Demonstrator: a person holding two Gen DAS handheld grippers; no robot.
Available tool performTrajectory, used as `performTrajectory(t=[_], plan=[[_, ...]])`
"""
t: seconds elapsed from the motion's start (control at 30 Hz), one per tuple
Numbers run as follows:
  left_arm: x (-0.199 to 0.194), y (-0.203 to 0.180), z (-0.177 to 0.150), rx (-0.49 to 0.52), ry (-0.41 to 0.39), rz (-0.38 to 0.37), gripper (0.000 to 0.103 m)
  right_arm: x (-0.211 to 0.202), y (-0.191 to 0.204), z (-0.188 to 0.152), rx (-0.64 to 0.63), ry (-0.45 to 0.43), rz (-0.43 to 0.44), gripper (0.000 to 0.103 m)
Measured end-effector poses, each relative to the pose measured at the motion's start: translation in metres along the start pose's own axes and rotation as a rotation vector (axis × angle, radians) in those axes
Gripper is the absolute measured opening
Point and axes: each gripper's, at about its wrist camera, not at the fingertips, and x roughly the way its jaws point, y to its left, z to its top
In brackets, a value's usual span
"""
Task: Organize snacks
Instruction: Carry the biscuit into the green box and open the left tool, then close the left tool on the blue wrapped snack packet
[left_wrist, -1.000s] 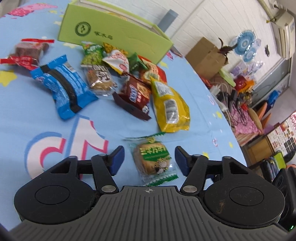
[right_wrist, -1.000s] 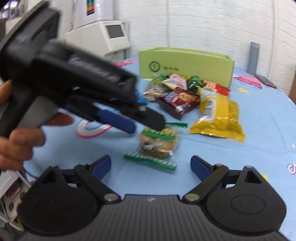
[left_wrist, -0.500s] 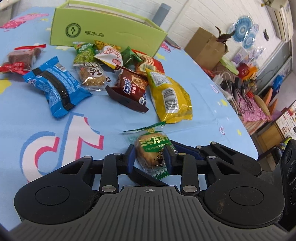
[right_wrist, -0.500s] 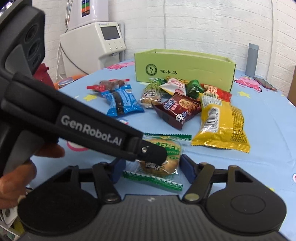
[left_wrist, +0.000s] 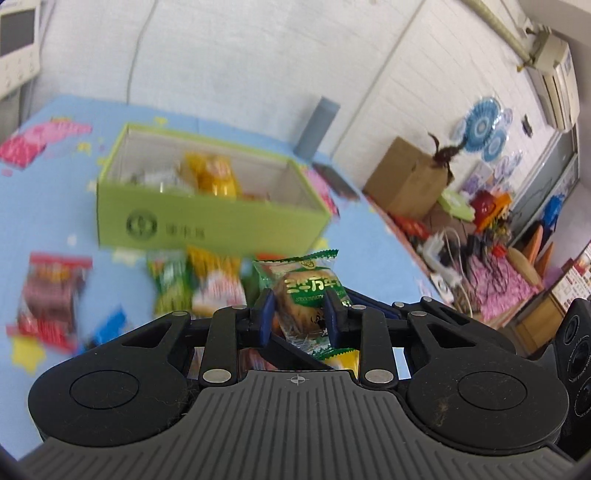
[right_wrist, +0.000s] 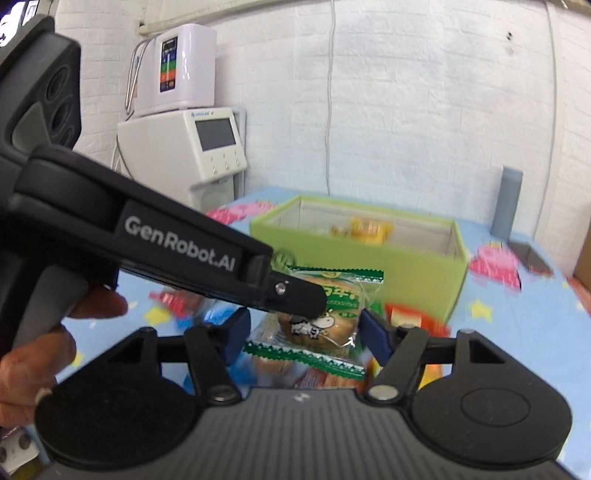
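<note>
The open-topped light-green cardboard box (left_wrist: 207, 225) is standing ahead, its top unobstructed; loose foil snack packets (left_wrist: 184, 288) are crowding the blue patterned tablecloth (left_wrist: 55, 206) before its front wall.

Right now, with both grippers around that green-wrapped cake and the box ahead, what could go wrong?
1. The left gripper is shut on the green-wrapped cake; the right gripper brackets the same packet, so pulling apart could tear the wrapper.
2. The packet's lower crimped edge hangs loose and might catch the green box rim.
3. Squeezing may crush the soft cake.
</note>
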Motion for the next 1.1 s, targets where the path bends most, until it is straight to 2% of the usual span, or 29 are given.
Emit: performTrajectory(t=[0.13, 0.3, 0.4, 0.53, 0.6, 0.63, 0.73, 0.83, 0.9, 1.0, 1.1], plan=[[0.029, 0.018, 0.061, 0.013, -0.048, 0.038, 0.008, 0.050, -0.028, 0.052, -0.009, -0.023, 0.027, 0.071], [0.074, 0.051, 0.110, -0.007, -0.044, 0.096, 0.008, 0.118, -0.047, 0.091, -0.018, -0.008, 0.054, 0.071], [0.102, 0.073, 0.123, -0.012, -0.014, 0.123, 0.008, 0.154, -0.057, 0.097, -0.015, 0.018, 0.068, 0.071], [0.129, 0.093, 0.125, -0.015, 0.018, 0.146, 0.008, 0.192, -0.066, 0.090, 0.002, 0.064, 0.094, 0.071], [0.137, 0.100, 0.124, -0.020, 0.032, 0.140, 0.012, 0.203, -0.068, 0.086, 0.007, 0.079, 0.097, 0.071], [0.138, 0.102, 0.123, -0.030, 0.034, 0.135, 0.020, 0.206, -0.068, 0.084, 0.010, 0.079, 0.093, 0.072], [0.124, 0.101, 0.121, -0.031, 0.004, 0.123, 0.029, 0.195, -0.074, 0.087, 0.022, 0.049, 0.073, 0.076], [0.095, 0.094, 0.115, -0.011, -0.034, 0.105, 0.036, 0.162, -0.076, 0.088, 0.046, 0.007, 0.075, 0.082], [0.070, 0.087, 0.103, 0.016, -0.057, 0.107, 0.043, 0.134, -0.066, 0.080, 0.041, -0.018, 0.086, 0.093], [0.040, 0.083, 0.075, 0.037, -0.065, 0.132, 0.046, 0.105, -0.038, 0.054, 0.021, 0.001, 0.156, 0.094], [0.013, 0.090, 0.037, 0.004, -0.048, 0.150, 0.047, 0.086, -0.006, 0.023, 0.008, 0.059, 0.247, 0.094]])
